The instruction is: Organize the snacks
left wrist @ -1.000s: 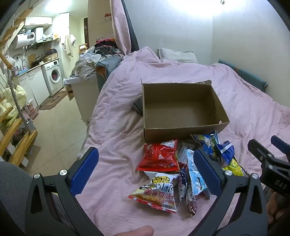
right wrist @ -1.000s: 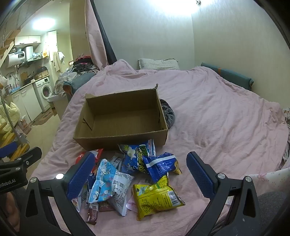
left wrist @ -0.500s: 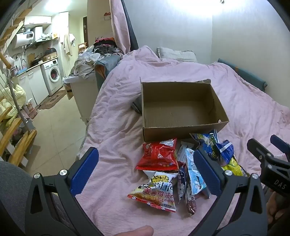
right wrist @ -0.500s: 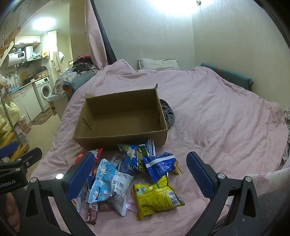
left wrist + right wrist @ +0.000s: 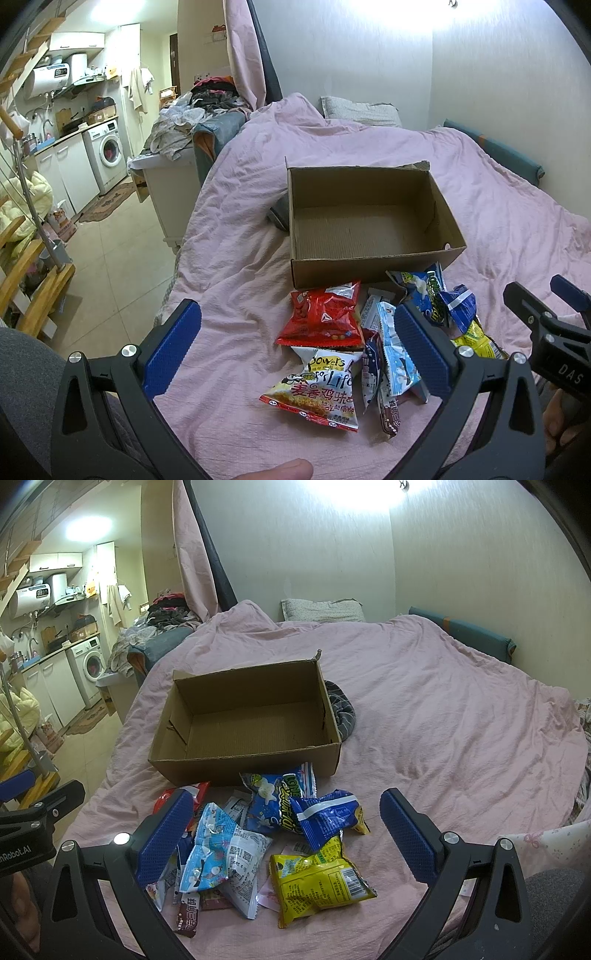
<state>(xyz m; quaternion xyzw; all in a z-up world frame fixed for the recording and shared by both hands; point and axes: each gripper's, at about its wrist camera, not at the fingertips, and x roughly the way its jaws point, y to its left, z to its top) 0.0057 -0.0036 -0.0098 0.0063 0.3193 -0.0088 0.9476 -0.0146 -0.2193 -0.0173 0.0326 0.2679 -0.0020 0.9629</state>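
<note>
Hovering wide open, left tool (image 5: 297, 349), right tool (image 5: 286, 834), both holding nothing

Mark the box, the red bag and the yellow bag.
box (image 5: 258, 734), right wrist view, bare inner floor.
red bag (image 5: 321, 317), left wrist view, middle of its front.
yellow bag (image 5: 317, 882), right wrist view, middle of its back.

Cardboard box (image 5: 369, 225) on the bed (image 5: 236, 229), snack packets (image 5: 266, 834) heaped just before it, pillow (image 5: 321, 610) behind
</note>
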